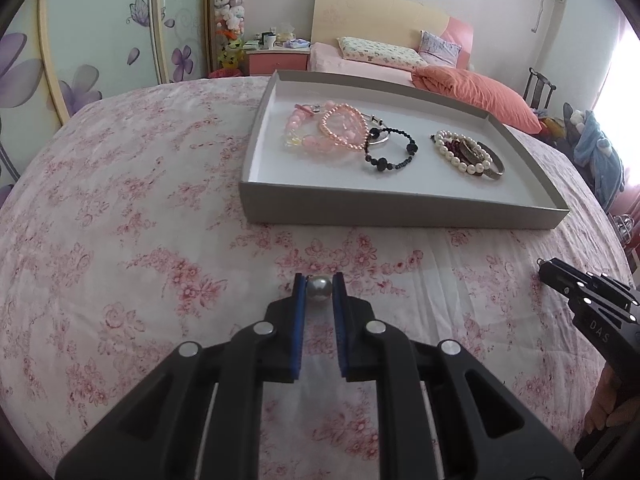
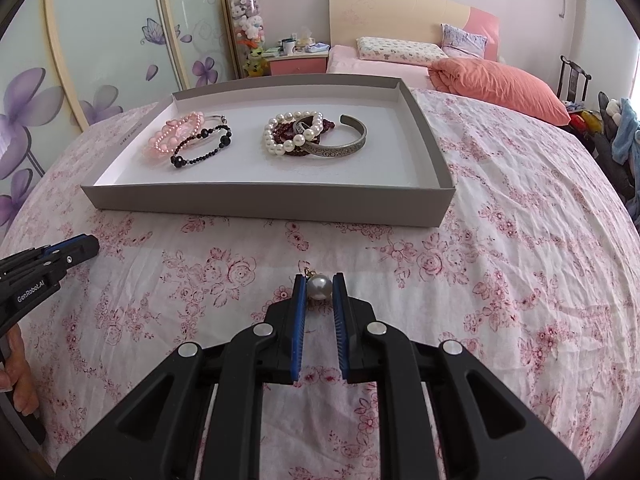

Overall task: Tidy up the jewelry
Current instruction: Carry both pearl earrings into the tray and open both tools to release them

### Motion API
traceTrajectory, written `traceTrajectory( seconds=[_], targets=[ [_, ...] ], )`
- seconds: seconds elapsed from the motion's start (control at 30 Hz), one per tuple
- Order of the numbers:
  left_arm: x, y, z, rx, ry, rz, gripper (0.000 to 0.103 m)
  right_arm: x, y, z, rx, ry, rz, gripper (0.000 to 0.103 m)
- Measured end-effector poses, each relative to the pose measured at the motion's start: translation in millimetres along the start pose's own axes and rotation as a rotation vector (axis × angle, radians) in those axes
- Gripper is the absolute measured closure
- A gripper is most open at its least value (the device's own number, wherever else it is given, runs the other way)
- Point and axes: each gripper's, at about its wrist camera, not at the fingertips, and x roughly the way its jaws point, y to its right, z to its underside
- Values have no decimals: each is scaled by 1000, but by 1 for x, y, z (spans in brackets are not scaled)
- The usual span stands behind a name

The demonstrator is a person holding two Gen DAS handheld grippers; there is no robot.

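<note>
— Two pearls, one in each of my grippers. How do yours read?

— My left gripper [image 1: 319,286] pinches a pearl [image 1: 319,289] right at the tips, both blue pads [image 1: 299,300] pressed against its sides. It hangs over the floral sheet [image 1: 140,280], short of the tray [image 1: 400,204].

— And the right gripper?

— My right gripper [image 2: 319,286] likewise: a pearl [image 2: 319,287] squeezed between the tips, with a small gold fitting poking out at its top left. The tray [image 2: 260,200] lies ahead and slightly left.

— What sits in the tray?

— Pink bracelets [image 2: 172,136] and a black one [image 2: 204,146] at the left; white pearls [image 2: 292,132] over dark red beads, touching a metal cuff [image 2: 340,142], at the right. Near half of the tray floor is bare

— Do the grippers touch?

— No, well apart; each shows at the edge of the other's view
</note>
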Motion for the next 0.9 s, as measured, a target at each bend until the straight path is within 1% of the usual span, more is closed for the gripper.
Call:
traceTrajectory(
  seconds=[0.13,0.23,0.33,0.5,0.6,0.73,0.9],
  targets=[
    [-8,-1,1,8,17,-5,89,-8,-4,-1,2,21,-14,89],
    [-19,5,0,32,53,-14,89,-15,-9,-5,5,51,-26,89],
    [-32,13,-4,61,112,-26,89,-28,-14,-10,6,102,-42,89],
    [-59,28,-10,113,245,-49,89,-51,-20,-18,18,200,-60,89],
    [-69,32,-15,120,295,-46,89,-64,-23,-23,21,269,-60,89],
    [-73,34,-22,119,327,-43,89,-78,-27,-29,12,362,-41,89],
    [-74,38,-29,123,354,-39,89,-88,-33,-35,-8,435,-28,89]
  ],
)
